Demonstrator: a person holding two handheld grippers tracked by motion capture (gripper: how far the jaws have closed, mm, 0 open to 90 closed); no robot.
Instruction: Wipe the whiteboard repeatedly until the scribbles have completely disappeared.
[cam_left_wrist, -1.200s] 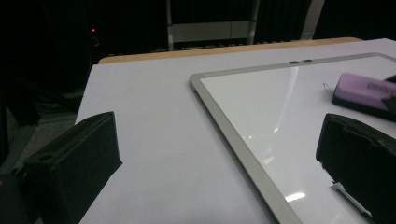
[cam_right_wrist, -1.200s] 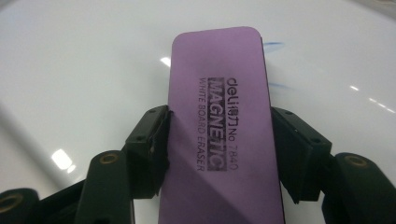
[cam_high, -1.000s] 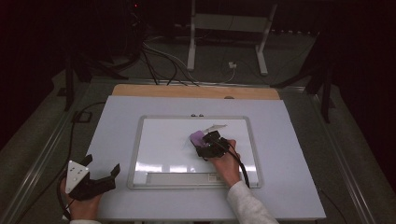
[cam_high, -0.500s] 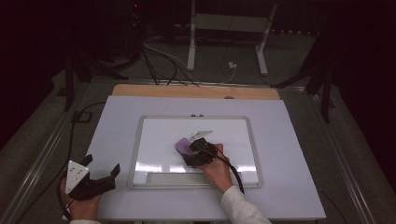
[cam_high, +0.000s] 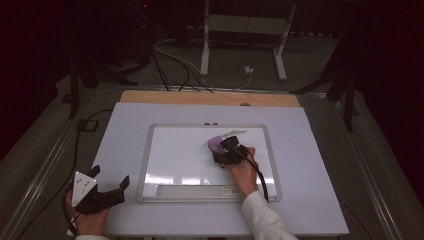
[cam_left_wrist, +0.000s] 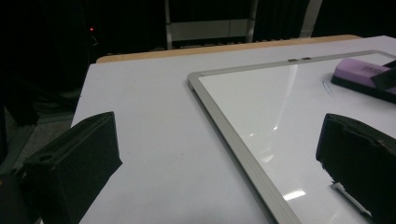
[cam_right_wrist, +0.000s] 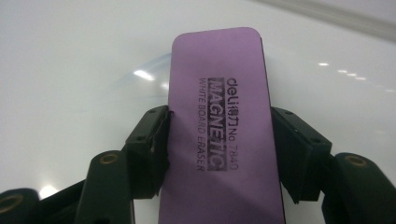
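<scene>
In the high view the purple eraser (cam_high: 217, 144) is largely covered by the right hand-held gripper (cam_high: 227, 151) and the hand behind it, so just its far-left end shows. It lies on the whiteboard (cam_high: 175, 160), right of the board's middle. Faint blue marker strokes (cam_left_wrist: 327, 87) sit just beside the eraser; what they spell is too thin to make out. The room beyond the tabletop (cam_high: 125, 125) is dark, with cables and a stand only dimly seen.

The right gripper view reads the eraser's top (cam_right_wrist: 219, 121) clearly: "deli", "MAGNETIC", "WHITE BOARD ERASER", "No 7840". The right hand-held gripper (cam_right_wrist: 219, 154) pinches the eraser across its long sides, one jaw against each.

The left hand-held gripper (cam_high: 107, 182) rests at the near-left corner of the tabletop, its jaws spread wide with nothing between them, just off the whiteboard's left frame. In the left gripper view (cam_left_wrist: 219, 158) the board's corner runs between the jaws.

Bare tabletop borders the whiteboard on every side, widest on the left and right.
</scene>
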